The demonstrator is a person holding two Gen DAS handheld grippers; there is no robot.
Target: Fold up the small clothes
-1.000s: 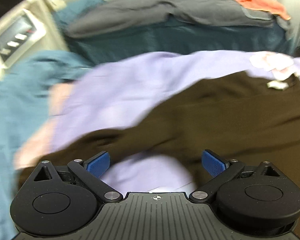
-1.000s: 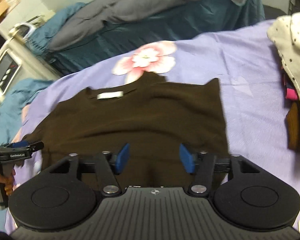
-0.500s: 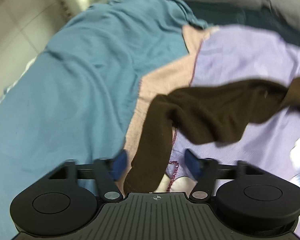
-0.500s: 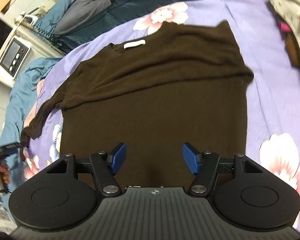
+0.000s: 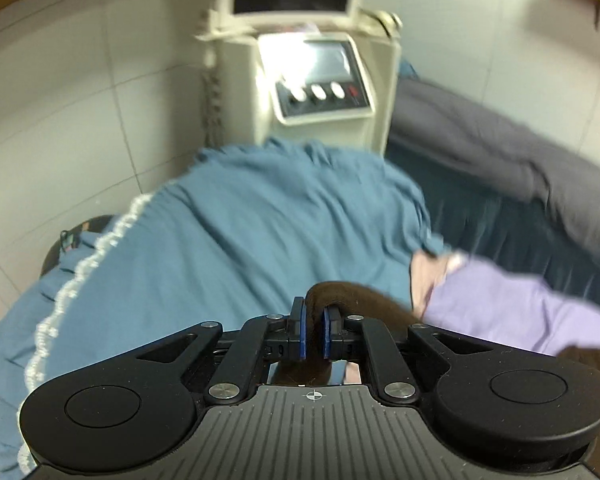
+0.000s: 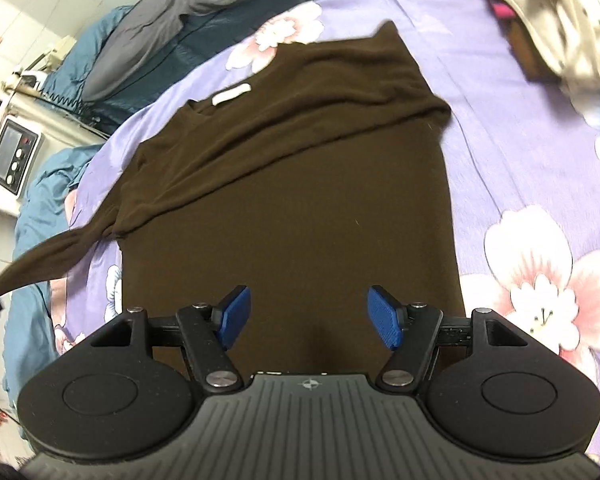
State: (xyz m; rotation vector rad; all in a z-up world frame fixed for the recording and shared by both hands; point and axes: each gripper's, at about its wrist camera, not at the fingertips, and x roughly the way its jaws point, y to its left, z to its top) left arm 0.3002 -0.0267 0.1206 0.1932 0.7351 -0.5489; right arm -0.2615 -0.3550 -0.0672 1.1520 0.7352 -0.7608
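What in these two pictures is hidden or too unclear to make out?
- Sleeve end, left view: the shut left tongs cover the pinched part.
- Sweater hem, right view: the open right tongs and their body block it.
- Label, right view: too small to read.
- Beige cloth, right view: blurred and cut by the edge.
- Machine panel, left view: blurred, markings unreadable.

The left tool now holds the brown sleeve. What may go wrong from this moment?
1. The left tool pinches only the end of the stretched sleeve; it may slip out.
2. Further pulling may drag the brown sweater sideways over the purple sheet, because the open right tool holds nothing.
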